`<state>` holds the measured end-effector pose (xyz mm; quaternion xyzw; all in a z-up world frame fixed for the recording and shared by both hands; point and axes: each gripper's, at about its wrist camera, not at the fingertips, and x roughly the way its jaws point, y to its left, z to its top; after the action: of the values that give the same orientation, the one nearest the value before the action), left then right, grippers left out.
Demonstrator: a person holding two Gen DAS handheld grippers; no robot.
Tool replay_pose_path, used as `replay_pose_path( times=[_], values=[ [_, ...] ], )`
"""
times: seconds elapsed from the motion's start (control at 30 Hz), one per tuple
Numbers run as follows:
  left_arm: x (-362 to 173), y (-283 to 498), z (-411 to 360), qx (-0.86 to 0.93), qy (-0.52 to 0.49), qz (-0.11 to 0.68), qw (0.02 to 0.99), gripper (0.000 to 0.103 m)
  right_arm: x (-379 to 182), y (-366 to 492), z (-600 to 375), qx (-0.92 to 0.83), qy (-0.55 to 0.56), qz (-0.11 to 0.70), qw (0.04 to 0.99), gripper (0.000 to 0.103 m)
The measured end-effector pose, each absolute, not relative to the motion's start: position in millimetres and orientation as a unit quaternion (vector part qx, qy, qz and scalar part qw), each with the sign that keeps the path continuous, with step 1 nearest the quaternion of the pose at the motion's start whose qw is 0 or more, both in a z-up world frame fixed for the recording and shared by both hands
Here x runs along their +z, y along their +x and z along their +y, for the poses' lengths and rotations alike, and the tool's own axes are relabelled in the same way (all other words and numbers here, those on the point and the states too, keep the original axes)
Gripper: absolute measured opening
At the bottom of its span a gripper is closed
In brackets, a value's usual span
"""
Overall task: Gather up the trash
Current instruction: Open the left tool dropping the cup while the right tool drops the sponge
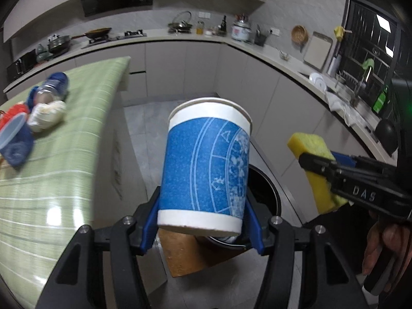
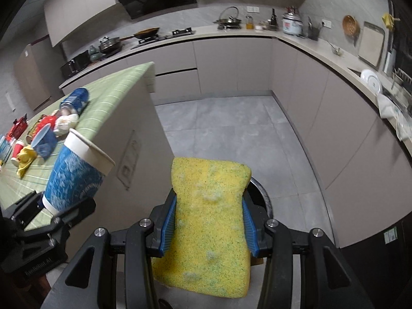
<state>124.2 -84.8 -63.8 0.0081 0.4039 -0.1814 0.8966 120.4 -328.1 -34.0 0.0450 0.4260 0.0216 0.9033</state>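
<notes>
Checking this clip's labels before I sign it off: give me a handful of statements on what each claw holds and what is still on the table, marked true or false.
1. The left claw is shut on a blue and white paper cup. True.
2. The right claw is empty. False: it grips a yellow sponge by its two long edges.
3. The paper cup is crushed flat. False: it keeps its round shape, rim up.
4. A dark round bin shows on the floor behind the cup. True.
5. The green-striped table has been cleared. False: a blue can, a crumpled white wad and other litter lie on it.
</notes>
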Motion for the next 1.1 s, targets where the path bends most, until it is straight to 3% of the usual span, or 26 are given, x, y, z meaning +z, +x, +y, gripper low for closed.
replay_pose_path(
  times=[0.63,0.67,0.7,0.77,1.1],
  values=[
    [-153,157,-143,-0.192,0.008,0.472,0.860,0.060,-113,179,-359,0.043,0.063,0.467,0.881,0.048],
    [-156,160,-148,-0.196,0.006,0.474,0.859,0.065,-120,185,-357,0.057,0.069,0.473,0.877,0.053],
    [-164,163,-151,-0.188,0.009,0.485,0.854,0.080,-128,192,-356,0.069,0.073,0.481,0.871,0.055],
    [-172,165,-149,-0.162,0.011,0.494,0.854,0.089,-141,203,-359,0.055,0.068,0.501,0.861,0.089],
    [-140,165,-126,-0.112,0.010,0.478,0.871,0.093,-119,204,-375,0.028,0.087,0.475,0.875,0.092]
  ],
)
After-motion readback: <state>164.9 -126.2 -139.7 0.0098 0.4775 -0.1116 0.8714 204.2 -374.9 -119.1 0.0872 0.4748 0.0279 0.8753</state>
